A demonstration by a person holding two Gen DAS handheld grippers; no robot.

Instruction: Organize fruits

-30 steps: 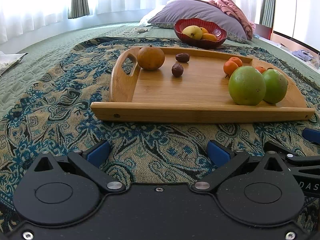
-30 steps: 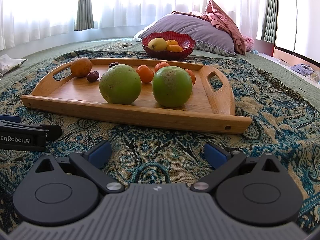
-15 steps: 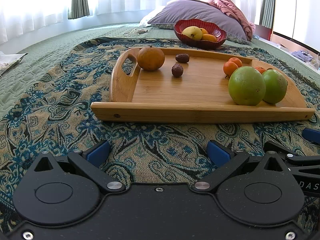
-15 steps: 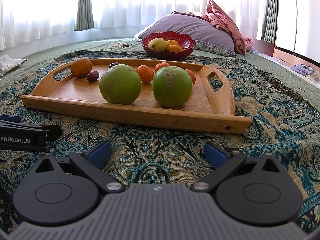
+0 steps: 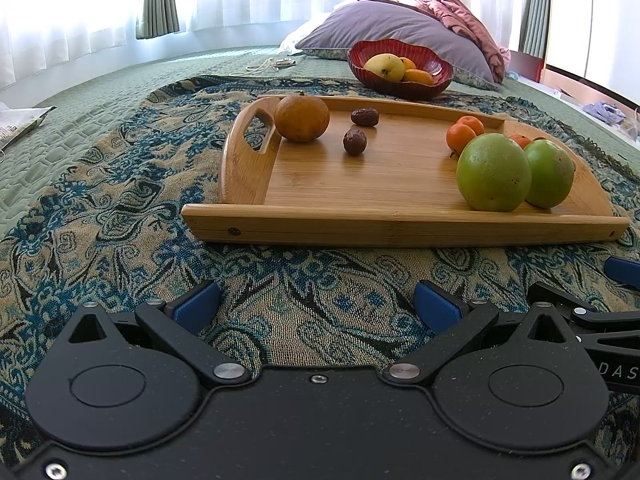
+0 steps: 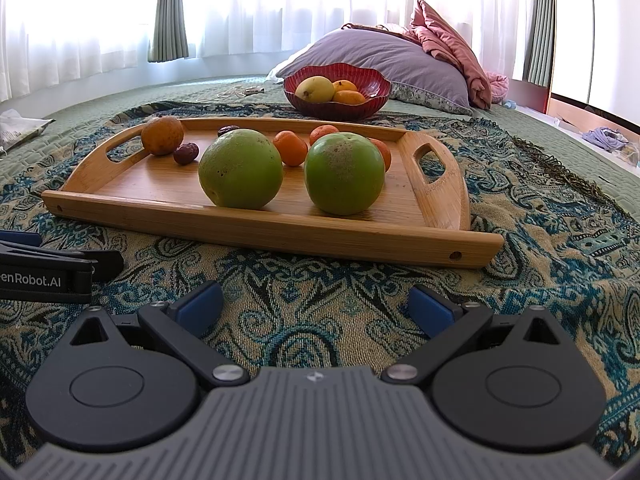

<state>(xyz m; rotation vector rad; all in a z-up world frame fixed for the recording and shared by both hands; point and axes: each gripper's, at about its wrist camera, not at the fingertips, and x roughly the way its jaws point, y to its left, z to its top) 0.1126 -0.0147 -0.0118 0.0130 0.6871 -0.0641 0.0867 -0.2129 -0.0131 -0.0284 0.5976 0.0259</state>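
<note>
Your left gripper (image 5: 316, 300) and right gripper (image 6: 316, 302) are spread and empty. A few fruits sit in the far bowl (image 6: 372, 92); most remain on the tray (image 6: 256, 228).

Beneath the blue-padded fingertips (image 5: 198, 306) a woven throw (image 5: 120, 200) is showing teal, black and tan paisley scrolls. Ahead of the fingers, a honey-coloured bamboo tray (image 6: 160, 204) is carrying two round green fruits (image 6: 241, 168), mottled with pale russet, small bright orange mandarins (image 6: 291, 147), a dull orange-brown round fruit (image 5: 302, 117) and dark maroon dates (image 5: 355, 141). Beyond it, a ribbed crimson bowl (image 6: 368, 92) is displaying yellow and orange fruit (image 6: 315, 89) before a lilac pillow (image 6: 384, 54).
</note>
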